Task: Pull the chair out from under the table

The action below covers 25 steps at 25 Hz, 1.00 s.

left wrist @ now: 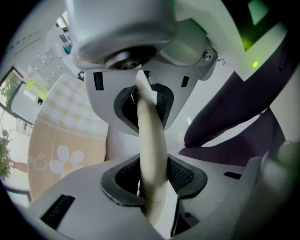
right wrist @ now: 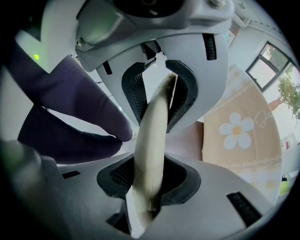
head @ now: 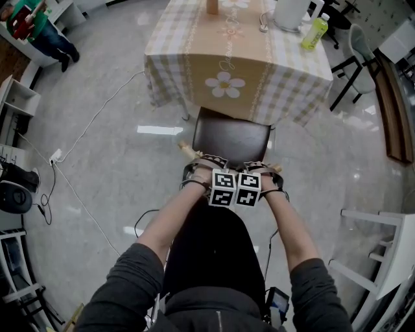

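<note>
A chair with a dark brown seat (head: pixel 231 137) and a pale wooden top rail (head: pixel 187 152) stands just out from the table (head: pixel 194 71), which wears a checked cloth with daisy prints. Both grippers sit side by side on the rail at the chair's back. My left gripper (head: pixel 209 163) is shut on the rail; in the left gripper view the cream rail (left wrist: pixel 151 154) runs between both dark pads. My right gripper (head: pixel 259 167) is shut on the rail (right wrist: pixel 152 159) likewise. The marker cubes (head: pixel 235 189) hide the fingertips in the head view.
On the table stand a green bottle (head: pixel 314 32), a white container (head: pixel 290 13) and a small wooden block (head: pixel 212 6). A white cable (head: pixel 91 123) trails over the shiny floor at left. White frames (head: pixel 382 253) stand at right, shelves (head: pixel 16 97) at left. A person (head: pixel 39 29) stands far left.
</note>
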Tool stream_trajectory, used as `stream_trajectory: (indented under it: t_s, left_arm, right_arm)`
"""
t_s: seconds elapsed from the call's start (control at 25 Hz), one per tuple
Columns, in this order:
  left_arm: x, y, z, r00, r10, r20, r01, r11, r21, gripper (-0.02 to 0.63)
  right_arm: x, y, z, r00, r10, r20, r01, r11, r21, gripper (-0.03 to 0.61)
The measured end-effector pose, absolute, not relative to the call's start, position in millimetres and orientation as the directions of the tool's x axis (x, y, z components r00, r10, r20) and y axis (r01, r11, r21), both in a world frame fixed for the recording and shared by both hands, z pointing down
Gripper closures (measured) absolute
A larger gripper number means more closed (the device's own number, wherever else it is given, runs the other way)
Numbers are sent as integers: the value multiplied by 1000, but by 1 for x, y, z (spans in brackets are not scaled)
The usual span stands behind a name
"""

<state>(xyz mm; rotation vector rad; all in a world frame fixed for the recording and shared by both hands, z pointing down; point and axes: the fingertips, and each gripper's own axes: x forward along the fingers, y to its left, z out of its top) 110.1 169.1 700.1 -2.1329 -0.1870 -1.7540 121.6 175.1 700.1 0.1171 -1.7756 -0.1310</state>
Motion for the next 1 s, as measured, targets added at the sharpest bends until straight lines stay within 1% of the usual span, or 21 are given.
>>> stream_trajectory:
  t_s: [1.0]
  left_arm:
    - [101,204,701,197,-89,976,344,-926,-154,457]
  right_arm:
    - [112,210,701,-217,-119,969,-10,993,120,445]
